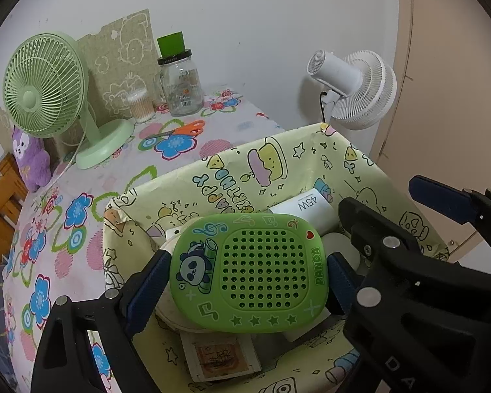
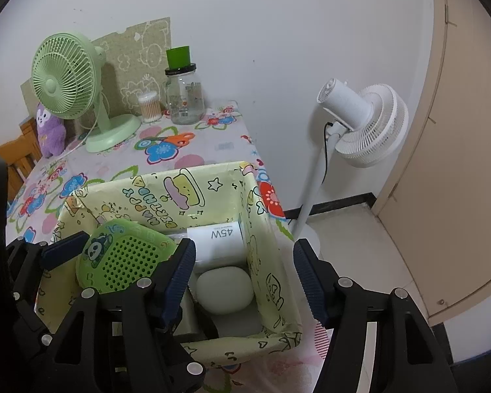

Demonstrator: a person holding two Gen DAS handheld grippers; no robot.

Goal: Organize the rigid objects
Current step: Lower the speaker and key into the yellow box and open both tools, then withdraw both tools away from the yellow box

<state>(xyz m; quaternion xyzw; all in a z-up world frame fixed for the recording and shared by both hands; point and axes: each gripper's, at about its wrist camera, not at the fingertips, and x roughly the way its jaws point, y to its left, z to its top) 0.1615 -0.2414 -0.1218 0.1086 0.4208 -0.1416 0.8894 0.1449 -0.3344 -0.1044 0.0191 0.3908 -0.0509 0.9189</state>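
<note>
We see the left tongs (image 1: pixel 248 275) pinching the green panda case (image 1: pixel 248 273) by its two short sides, both blue pads pressed against its edges, holding it inside the open top of the yellow cartoon-print box (image 2: pixel 265 229) that stands on the flowered desk (image 1: pixel 81 177). The case covers most of what lies below it in the left view: a round pale rim shows at its left, and a card with a faded brown picture (image 1: pixel 221 353) shows under its lower edge, too blurred for us to read.

The right tongs (image 2: pixel 242 271) stand spread, with nothing between the pads; one finger is inside the box and the other outside its right wall. Between them we make out a white box marked 45W (image 2: pixel 217 240) and, just in front of it, a smooth white oval case (image 2: pixel 224 290), both on the box floor. A dark object under the left finger is mostly hidden.

Farther back on the desk stand a green fan (image 2: pixel 65 88), a glass jar (image 2: pixel 185 98) and orange scissors (image 1: pixel 183 129). A white standing fan (image 2: pixel 363 124) is on the floor beyond.
</note>
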